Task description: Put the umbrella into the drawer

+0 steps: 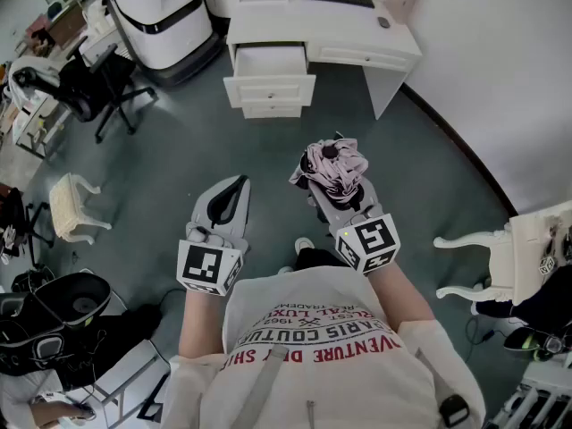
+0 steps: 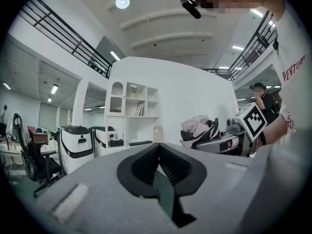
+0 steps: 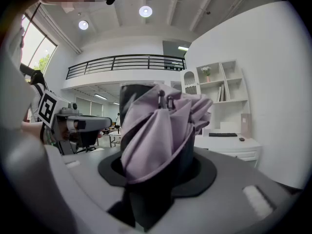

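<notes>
Umbrella (image 1: 332, 166) folded, clamped in my right tongs (image 3: 158, 147), held over open floor (image 1: 295, 132). Top drawer (image 1: 271, 63) pulled out at the table's (image 1: 357, 27) left front, well ahead. Left tongs (image 1: 235, 186) pinched together, empty.

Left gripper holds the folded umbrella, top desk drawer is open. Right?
Not quite. The right gripper holds the umbrella, as the right gripper view shows: its jaws are closed on it. The left gripper is shut on nothing. The top drawer is open, as you said.
</notes>
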### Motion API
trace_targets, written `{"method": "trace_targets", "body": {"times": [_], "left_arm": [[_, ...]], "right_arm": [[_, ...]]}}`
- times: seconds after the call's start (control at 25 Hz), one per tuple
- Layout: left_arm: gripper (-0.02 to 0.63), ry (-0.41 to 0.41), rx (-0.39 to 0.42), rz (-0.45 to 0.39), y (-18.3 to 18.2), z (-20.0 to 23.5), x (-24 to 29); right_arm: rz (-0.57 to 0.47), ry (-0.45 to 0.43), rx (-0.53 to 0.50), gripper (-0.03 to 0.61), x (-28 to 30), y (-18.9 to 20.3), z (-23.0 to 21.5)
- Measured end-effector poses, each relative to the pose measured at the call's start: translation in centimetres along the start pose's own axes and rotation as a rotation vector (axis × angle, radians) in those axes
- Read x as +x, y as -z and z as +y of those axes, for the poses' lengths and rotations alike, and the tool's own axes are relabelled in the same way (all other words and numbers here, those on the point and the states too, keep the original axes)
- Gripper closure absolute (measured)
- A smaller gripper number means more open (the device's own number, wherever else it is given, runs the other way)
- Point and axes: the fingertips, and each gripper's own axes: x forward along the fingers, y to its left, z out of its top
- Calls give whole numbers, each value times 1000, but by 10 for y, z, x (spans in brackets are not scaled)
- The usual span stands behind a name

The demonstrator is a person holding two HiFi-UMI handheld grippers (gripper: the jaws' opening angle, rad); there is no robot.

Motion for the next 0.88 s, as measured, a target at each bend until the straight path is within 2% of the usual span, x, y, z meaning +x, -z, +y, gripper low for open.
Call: {"method": "trace_targets", "body": {"times": [0.56,0.88], "left_arm": [[606,17,-16,-8,6,1,3],[606,-14,-21,15,17,26,50]], "right_arm": [[-7,19,44,376,4,5,-5],[9,-18,51,376,51,6,-41]]}}
